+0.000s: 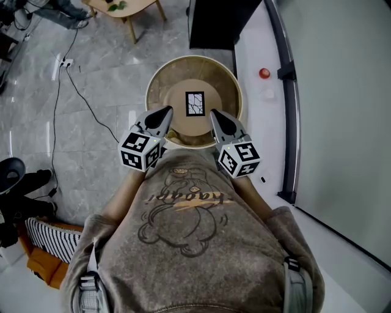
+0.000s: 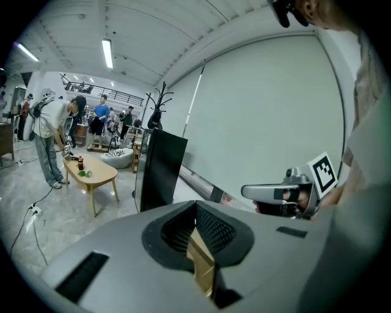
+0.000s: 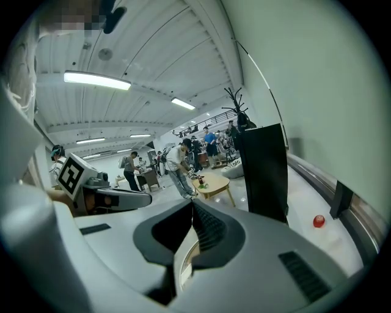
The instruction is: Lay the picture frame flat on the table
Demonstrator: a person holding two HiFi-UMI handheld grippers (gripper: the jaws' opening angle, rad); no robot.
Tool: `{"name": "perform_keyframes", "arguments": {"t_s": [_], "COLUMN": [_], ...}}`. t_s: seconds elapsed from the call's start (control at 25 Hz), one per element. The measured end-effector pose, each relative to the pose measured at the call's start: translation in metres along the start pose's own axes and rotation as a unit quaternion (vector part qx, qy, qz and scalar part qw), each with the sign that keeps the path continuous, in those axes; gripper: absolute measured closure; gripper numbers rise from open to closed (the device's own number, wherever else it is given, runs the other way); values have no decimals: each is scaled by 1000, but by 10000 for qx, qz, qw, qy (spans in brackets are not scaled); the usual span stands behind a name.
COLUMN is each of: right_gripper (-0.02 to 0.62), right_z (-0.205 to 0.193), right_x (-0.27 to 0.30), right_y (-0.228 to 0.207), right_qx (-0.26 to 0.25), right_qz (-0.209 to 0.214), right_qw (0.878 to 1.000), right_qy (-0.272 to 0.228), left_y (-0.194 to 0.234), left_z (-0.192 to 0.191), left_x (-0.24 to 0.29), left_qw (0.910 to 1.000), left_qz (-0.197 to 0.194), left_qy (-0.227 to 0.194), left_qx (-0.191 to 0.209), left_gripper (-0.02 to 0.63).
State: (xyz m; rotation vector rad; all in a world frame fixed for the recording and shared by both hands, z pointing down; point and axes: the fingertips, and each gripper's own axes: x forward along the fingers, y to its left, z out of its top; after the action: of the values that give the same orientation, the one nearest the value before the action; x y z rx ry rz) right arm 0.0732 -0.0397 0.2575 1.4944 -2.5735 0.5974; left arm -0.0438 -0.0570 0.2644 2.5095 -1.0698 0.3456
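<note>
A small black picture frame [image 1: 195, 103] with a white picture sits in the middle of the round wooden table [image 1: 160, 85]; from above it looks flat. Both grippers hover over the table's near rim, apart from the frame. My left gripper [image 1: 164, 113] is at the frame's lower left and my right gripper [image 1: 217, 116] at its lower right. In the left gripper view my left gripper [image 2: 195, 205] has its jaws together with nothing between them. In the right gripper view my right gripper [image 3: 190, 206] is shut and empty too. The frame does not show in either gripper view.
A tall black panel [image 1: 215, 23] stands beyond the table. A red ball [image 1: 264, 73] lies on the white ledge at the right wall. A low wooden table [image 1: 125, 8], a floor cable [image 1: 85, 101] and a striped cloth [image 1: 52, 235] are to the left. People stand far off.
</note>
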Motion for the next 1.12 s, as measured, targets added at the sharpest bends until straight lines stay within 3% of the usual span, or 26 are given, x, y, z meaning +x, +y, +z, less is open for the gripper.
{"name": "perform_keyframes", "arguments": {"t_s": [1.12], "right_gripper": [575], "right_z": [-2], "right_x": [5], "right_y": [-5], "right_qx": [47], "right_qz": [168], "right_qw": [9998], "right_qy": [42], "left_y": [-1], "left_z": [6], "left_x": [8], "left_qw": [9998], "left_qz": [89], "left_qy": [-48], "left_qx": [-176], "left_gripper": [588]}}
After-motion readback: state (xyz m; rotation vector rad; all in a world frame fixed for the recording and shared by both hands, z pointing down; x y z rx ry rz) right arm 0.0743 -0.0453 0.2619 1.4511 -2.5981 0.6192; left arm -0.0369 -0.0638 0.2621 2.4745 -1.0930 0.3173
